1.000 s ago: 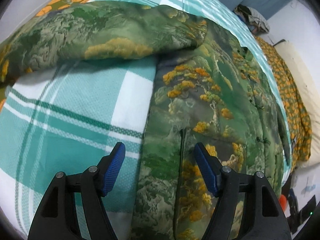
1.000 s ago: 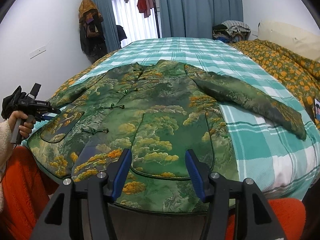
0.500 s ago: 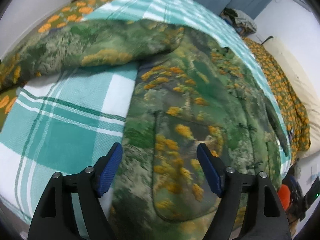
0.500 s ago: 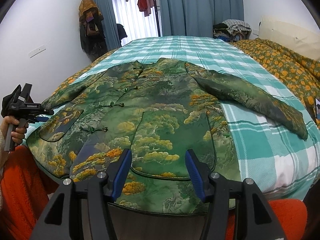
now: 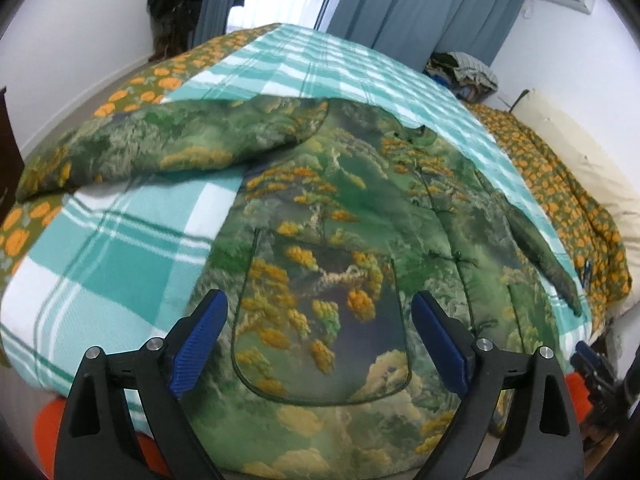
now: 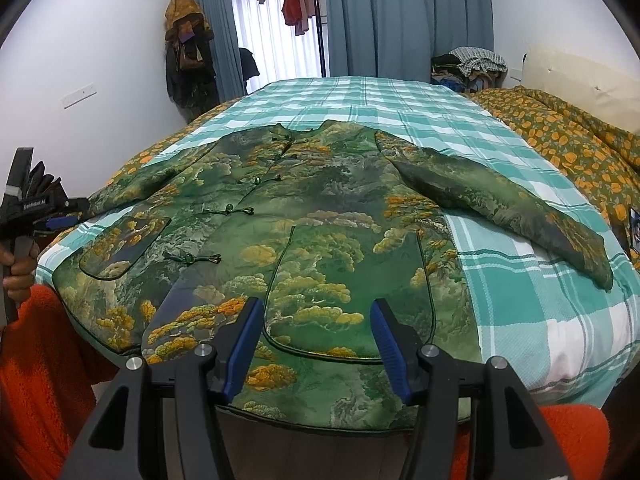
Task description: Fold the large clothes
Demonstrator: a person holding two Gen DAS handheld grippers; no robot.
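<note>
Jacket [image 6: 320, 216] is lying spread flat on the plaid bedspread [image 6: 540, 300], sleeves out. My left tongs [image 5: 316, 340] have just been widening, empty, backing away from its side; my right tongs [image 6: 316, 340] are hovering released over the hem. Nothing is blocking the first fold.

Bright window backlight, fisheye edges, slight blur

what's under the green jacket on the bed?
The green jacket lies flat, front up, on a teal plaid blanket, which shows around its sleeves and collar. An orange-flowered quilt shows beyond the blanket's edges. Anything directly beneath the jacket's body is covered.
</note>
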